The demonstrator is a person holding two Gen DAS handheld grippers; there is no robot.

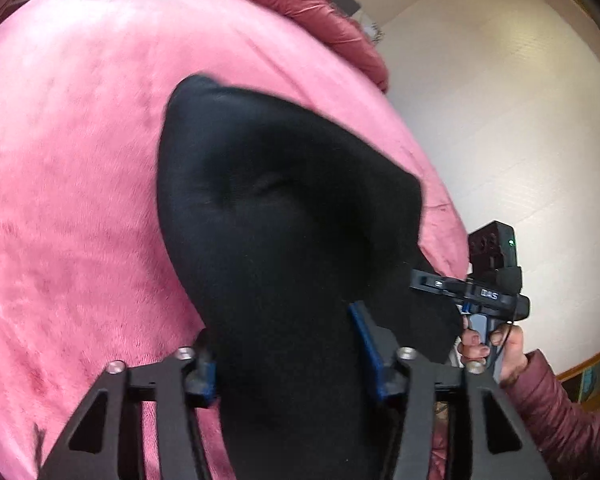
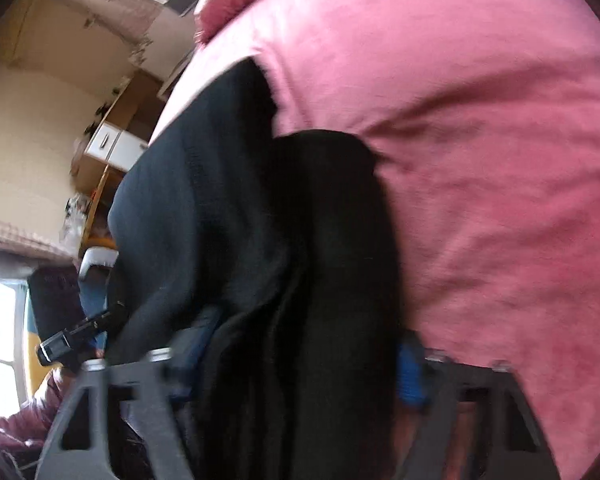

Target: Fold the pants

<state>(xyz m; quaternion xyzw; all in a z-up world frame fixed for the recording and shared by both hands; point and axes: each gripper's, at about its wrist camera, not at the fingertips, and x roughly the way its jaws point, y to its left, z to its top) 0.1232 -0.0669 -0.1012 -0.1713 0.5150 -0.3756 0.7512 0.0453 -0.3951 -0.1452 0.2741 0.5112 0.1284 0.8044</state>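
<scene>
Pants [image 1: 284, 216]: black, soft matte knit, bunched into rounded mass over bed [image 1: 68, 184]. Bed cover pink, plush, velvety nap; crumpled maroon quilt [image 1: 308, 4] at far end. Left tool [image 1: 288, 356] clamped on pants, blue pads pressed into fabric. Right tool [image 2: 304, 364] likewise gripping thick gathered folds. Both views motion-blurred. Pale floor [image 1: 500, 120] beside bed.

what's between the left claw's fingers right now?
Black pants: the fabric fills the gap of the left claw, between its blue pads, over the pink blanket. Shows in the left wrist view.
</scene>
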